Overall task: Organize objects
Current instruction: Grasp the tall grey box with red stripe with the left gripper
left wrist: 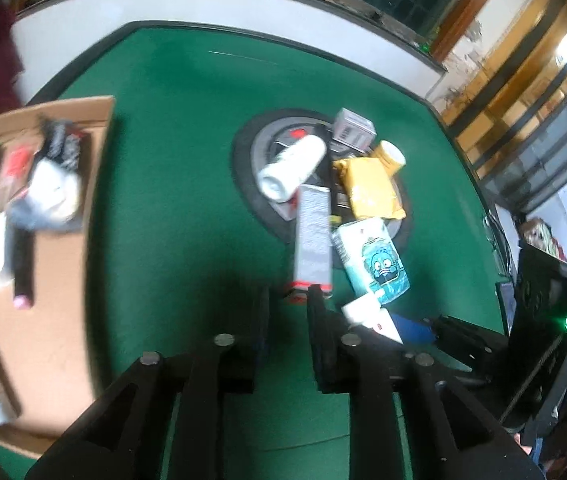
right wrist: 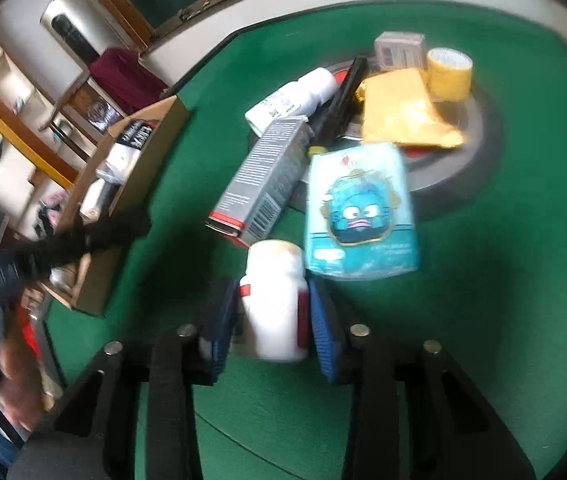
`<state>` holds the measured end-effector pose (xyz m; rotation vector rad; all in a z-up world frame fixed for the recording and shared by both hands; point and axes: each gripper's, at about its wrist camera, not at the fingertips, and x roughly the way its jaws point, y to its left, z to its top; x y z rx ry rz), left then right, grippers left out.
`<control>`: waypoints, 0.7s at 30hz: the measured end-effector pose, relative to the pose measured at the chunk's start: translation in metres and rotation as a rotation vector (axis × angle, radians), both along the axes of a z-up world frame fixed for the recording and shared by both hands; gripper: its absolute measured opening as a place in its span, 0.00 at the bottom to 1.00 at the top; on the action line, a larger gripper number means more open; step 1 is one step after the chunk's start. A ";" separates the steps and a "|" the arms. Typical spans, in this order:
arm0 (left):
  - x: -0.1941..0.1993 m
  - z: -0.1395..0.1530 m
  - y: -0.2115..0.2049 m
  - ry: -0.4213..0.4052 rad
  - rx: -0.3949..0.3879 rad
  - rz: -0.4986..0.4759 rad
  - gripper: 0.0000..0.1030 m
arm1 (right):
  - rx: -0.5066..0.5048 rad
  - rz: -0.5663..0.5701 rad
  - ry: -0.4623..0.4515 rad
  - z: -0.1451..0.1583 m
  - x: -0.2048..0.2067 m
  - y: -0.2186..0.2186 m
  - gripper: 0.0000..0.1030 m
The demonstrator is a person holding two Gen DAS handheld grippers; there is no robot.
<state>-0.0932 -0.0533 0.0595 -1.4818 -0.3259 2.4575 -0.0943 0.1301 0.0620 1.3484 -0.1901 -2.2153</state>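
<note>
White pill bottle [right wrist: 273,304] clamped between the blue pads [right wrist: 219,320] of the right gripper [right wrist: 271,316], just above the green table [right wrist: 483,300].

Just beyond the bottle lie a teal cartoon-face box [right wrist: 361,216] and a long grey carton [right wrist: 263,176], leaning on a round grey disc [right wrist: 467,160] crowded with a white tube [right wrist: 295,98], yellow pouch [right wrist: 403,114] and yellow jar [right wrist: 449,72]. The left gripper [left wrist: 287,308] hangs empty, fingers slightly parted, near the carton's red end; through the blur it may be touching. A filled cardboard box [left wrist: 55,280] sits left.
</note>
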 end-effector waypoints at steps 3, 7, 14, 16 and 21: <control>-0.010 0.005 0.014 0.004 -0.023 -0.015 0.27 | -0.002 -0.016 0.013 0.005 0.000 0.014 0.32; -0.021 0.004 0.027 -0.006 -0.061 -0.033 0.33 | -0.024 -0.058 0.012 0.008 -0.003 0.029 0.32; -0.044 -0.014 0.048 -0.049 -0.157 -0.064 0.33 | -0.049 -0.069 -0.011 0.007 -0.002 0.034 0.32; -0.052 -0.023 0.053 -0.062 -0.181 -0.061 0.33 | -0.058 -0.076 -0.020 0.005 -0.004 0.035 0.32; -0.061 -0.042 0.056 -0.041 -0.212 -0.037 0.23 | -0.058 -0.079 -0.025 0.005 -0.005 0.033 0.32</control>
